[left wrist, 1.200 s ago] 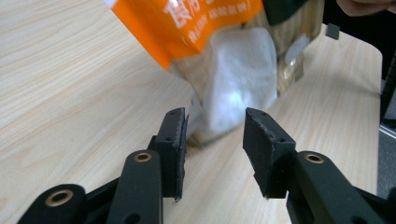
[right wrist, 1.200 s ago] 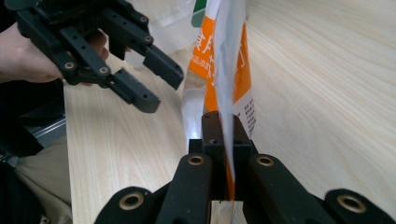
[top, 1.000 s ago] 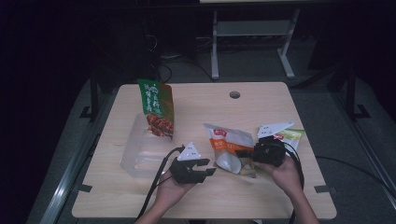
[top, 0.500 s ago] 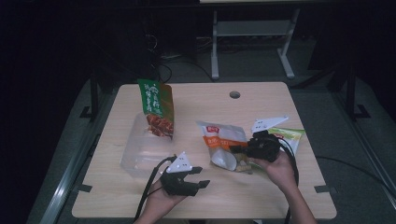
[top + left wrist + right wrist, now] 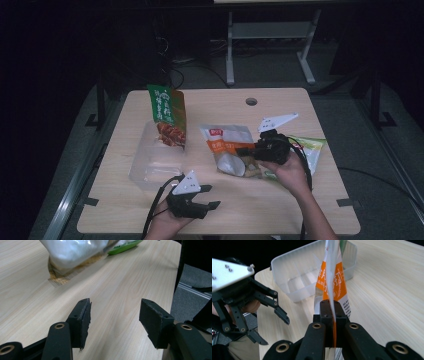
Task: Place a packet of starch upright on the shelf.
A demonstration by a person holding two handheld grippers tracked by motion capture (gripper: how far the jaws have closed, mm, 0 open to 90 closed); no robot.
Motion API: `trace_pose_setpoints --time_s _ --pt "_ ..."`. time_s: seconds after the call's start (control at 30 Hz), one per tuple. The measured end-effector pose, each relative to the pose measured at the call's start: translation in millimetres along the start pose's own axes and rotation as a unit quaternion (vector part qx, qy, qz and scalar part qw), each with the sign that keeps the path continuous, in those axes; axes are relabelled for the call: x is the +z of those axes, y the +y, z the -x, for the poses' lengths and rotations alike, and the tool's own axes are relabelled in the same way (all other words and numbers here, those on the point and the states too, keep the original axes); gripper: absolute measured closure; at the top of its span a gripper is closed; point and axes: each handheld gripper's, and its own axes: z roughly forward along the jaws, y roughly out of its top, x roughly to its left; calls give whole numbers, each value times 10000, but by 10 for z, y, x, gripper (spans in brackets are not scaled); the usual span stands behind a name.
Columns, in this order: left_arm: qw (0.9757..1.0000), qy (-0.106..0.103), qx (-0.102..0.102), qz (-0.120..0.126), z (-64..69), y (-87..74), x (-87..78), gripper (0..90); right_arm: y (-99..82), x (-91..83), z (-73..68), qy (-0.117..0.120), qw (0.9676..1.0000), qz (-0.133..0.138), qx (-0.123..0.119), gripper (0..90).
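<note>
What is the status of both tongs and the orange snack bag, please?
Right tongs shut on orange snack bag. Left tongs open, empty, above the table. Clear tub ahead, nothing blocking.

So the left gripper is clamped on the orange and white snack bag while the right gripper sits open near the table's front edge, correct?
The grippers are swapped. The right gripper view shows the right gripper shut on the orange and white snack bag. The left gripper sits open near the table's front edge, as the left gripper view shows.
</note>
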Motion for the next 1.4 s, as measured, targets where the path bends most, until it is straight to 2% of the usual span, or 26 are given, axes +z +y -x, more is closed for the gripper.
trace_pose_setpoints --time_s 0.07,0.4,0.57,0.67,1.07,1.13,1.27,1.4 --pt "10000 -2 -57 43 0 -14 -6 418 36 8 -8 5 10000 -7 -10 898" --pt "10000 -11 -31 68 7 -40 -41 399 319 100 -94 119 9998 -48 -139 898" --pt "10000 -22 73 47 26 -41 -36 394 441 143 -119 183 9996 -55 -204 898" --pt "10000 -35 53 47 30 -42 -41 390 506 166 -132 207 9995 -41 -224 898" --pt "10000 -28 63 60 32 -48 -47 381 704 263 -173 297 9988 -59 -390 898" --pt "10000 -46 13 66 35 -51 -46 379 740 285 -186 315 9987 -73 -393 899" --pt "10000 -37 66 46 29 -52 -54 378 825 336 -203 353 9983 -57 -461 898" --pt "10000 -36 53 47 28 -53 -62 378 888 384 -224 387 9983 -58 -432 898"
